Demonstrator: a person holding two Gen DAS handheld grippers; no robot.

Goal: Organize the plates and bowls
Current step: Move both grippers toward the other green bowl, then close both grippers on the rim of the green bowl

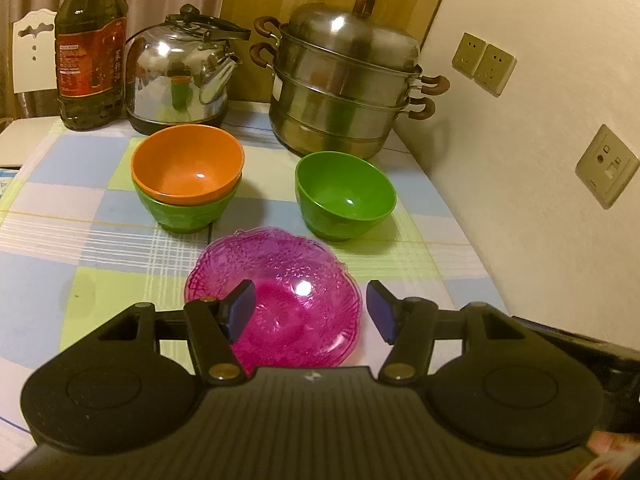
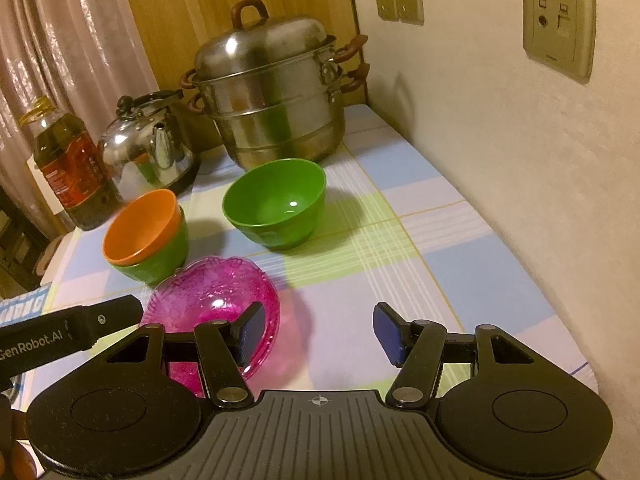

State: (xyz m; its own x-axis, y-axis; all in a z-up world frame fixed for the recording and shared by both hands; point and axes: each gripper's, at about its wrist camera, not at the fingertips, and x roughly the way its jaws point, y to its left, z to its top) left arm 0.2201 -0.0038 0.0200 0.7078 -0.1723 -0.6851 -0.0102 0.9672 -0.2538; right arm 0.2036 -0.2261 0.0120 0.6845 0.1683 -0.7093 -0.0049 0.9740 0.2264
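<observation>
A pink glass plate (image 1: 280,300) lies on the checked tablecloth, right in front of my open, empty left gripper (image 1: 310,314). Behind it an orange bowl (image 1: 188,164) sits nested in a green bowl (image 1: 184,214), and a single green bowl (image 1: 344,194) stands to the right. In the right wrist view the pink plate (image 2: 216,300) is at lower left, the orange bowl (image 2: 140,226) in its green bowl (image 2: 160,256) behind it, the single green bowl (image 2: 276,202) further back. My right gripper (image 2: 318,332) is open and empty over the cloth, right of the plate.
A steel steamer pot (image 1: 344,80), a steel kettle (image 1: 180,76) and an oil bottle (image 1: 90,52) stand along the table's back edge. A wall with sockets (image 1: 606,166) runs along the right side. The left gripper's body (image 2: 68,330) shows at the left of the right wrist view.
</observation>
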